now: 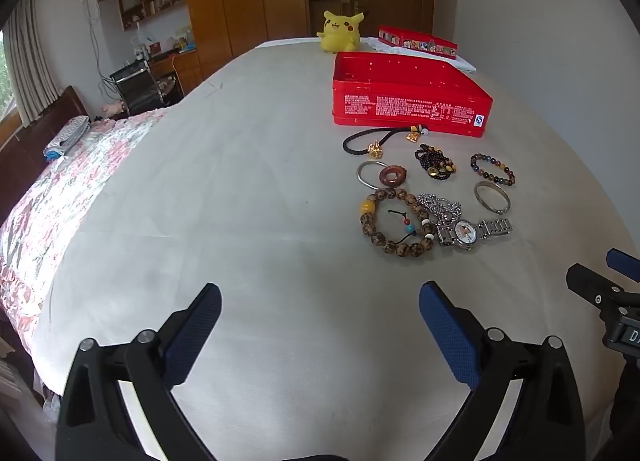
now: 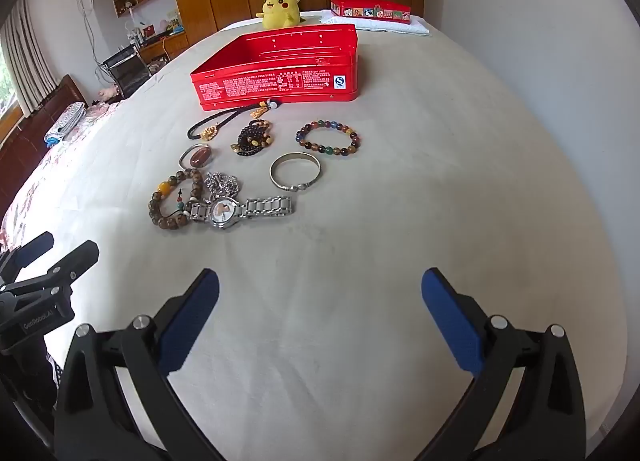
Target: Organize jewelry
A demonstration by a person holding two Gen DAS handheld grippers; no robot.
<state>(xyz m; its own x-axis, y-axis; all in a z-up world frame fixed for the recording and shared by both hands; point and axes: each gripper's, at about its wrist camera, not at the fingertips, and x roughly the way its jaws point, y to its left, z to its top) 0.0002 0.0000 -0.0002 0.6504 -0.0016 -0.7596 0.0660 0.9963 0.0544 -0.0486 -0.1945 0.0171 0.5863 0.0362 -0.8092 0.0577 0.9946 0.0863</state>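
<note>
The left gripper (image 1: 320, 325) and right gripper (image 2: 320, 313) are hovering over the bed (image 2: 440, 181), both spread wide and gripping nothing. Ahead, the jewelry is lying loose: a watch (image 2: 228, 213) touching a silver chain (image 2: 222, 183) and a wooden bead bracelet (image 2: 172, 203), a bangle (image 2: 295, 171) just beyond. The open red tin (image 2: 276, 69) is waiting behind them. Lifting the watch is risking dragging the tangled chain along.

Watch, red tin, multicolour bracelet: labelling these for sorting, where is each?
Watch (image 2: 222, 213), right wrist view, on its dial.
Red tin (image 2: 276, 86), right wrist view, on its front wall.
Multicolour bracelet (image 2: 353, 136), right wrist view, on right-side beads.
</note>
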